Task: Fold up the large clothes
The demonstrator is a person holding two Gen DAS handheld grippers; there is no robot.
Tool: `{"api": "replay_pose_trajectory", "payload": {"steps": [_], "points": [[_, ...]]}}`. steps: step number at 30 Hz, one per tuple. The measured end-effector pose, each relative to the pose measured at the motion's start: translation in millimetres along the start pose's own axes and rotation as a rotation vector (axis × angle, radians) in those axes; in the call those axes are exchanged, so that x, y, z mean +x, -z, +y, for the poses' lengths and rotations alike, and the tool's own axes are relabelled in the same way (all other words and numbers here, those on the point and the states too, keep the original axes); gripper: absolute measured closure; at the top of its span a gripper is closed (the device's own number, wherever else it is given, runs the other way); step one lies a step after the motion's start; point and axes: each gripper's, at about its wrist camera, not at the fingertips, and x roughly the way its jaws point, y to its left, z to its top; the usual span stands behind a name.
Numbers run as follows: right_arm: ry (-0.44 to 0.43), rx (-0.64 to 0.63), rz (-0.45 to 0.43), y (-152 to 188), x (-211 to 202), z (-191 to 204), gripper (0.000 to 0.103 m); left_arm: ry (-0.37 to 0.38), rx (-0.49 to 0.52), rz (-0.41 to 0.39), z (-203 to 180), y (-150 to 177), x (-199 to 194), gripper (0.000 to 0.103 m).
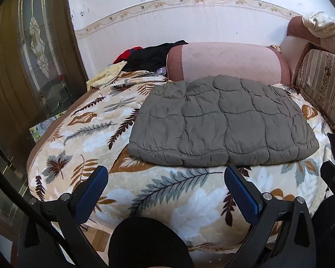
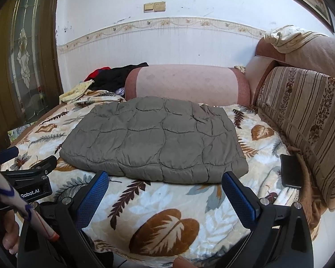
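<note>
A grey quilted jacket lies folded into a flat rectangle on the leaf-patterned blanket of the sofa bed; it also shows in the right wrist view. My left gripper is open and empty, held just in front of the jacket's near edge. My right gripper is open and empty, also just short of the near edge. The left gripper's body shows at the left of the right wrist view.
A pink bolster lies behind the jacket against the wall. Dark and red clothes are piled at the back left. A striped cushion lines the right side, with a black phone beside it. A glass door stands at left.
</note>
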Motion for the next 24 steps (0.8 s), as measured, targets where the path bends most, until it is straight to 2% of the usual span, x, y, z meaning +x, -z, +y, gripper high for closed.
{"api": "replay_pose_trajectory", "payload": {"steps": [24], "points": [[-0.003, -0.003, 0.029, 5.7, 7.2, 1.3, 0.0, 0.009, 0.008, 0.023, -0.8, 6.0, 8.0, 0.0]]}}
